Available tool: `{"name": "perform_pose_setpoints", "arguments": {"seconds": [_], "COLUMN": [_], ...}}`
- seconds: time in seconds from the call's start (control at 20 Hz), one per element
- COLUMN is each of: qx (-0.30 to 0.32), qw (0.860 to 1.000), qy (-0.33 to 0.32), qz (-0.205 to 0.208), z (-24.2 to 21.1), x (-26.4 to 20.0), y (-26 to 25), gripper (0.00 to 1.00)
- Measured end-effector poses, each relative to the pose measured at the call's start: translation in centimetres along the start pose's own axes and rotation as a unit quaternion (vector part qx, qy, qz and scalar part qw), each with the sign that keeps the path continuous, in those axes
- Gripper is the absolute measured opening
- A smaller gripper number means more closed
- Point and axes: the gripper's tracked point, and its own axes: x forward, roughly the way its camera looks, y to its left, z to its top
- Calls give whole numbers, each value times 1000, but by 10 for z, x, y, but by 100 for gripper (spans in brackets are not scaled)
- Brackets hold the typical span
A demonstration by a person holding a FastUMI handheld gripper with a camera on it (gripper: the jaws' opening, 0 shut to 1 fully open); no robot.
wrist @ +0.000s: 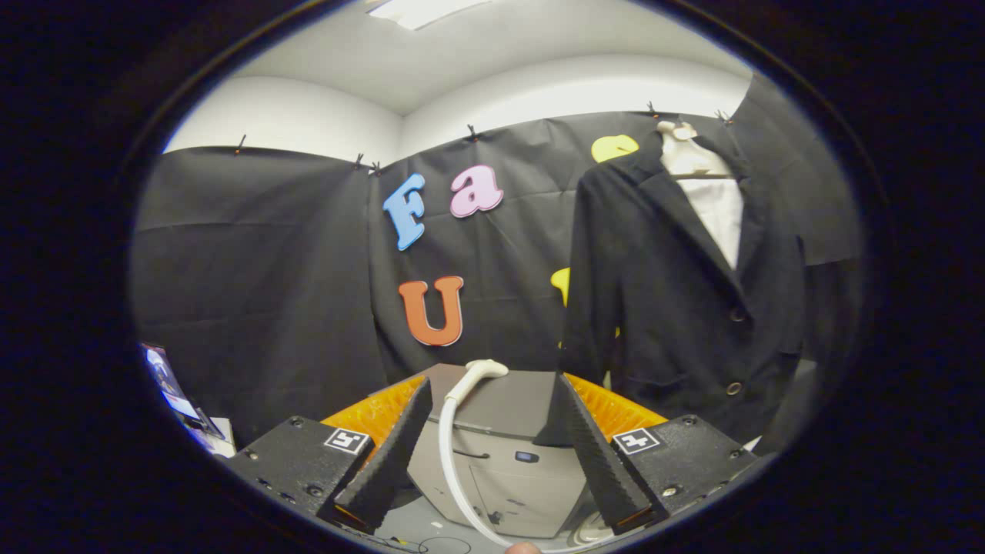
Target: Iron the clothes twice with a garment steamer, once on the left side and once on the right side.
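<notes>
Gripper [492, 431] held with fingers apart, nothing clamped, aimed over the steamer [492, 454]. Hose [450, 454] arcs between the fingers, its head [483, 371] resting on the steamer top, presumably parked for pickup. Beyond the steamer, to its right, jacket [677, 308] hung for ironing

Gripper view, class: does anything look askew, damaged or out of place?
Nothing stands out. The black jacket hangs straight on its hanger; the steamer head rests on the grey unit, between the open gripper fingers, untouched.

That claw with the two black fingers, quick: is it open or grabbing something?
Gripper: open, holding nothing; the steamer's white hose runs untouched between its fingers.
</notes>
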Motion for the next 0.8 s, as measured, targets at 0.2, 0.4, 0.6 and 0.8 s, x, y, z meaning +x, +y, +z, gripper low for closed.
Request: {"name": "perform_pose_setpoints", "arguments": {"seconds": [0.2,0.4,0.6,0.8], "qx": [1,-1,5,11], "qw": [997,990,977,956], "qy": [57,128,212,292], "qz": [58,55,26,-3], "z": [-24,-51,-98,-143], "x": [100,208,303,356], "y": [29,29,21,14], "gripper": [100,100,98,96]}}
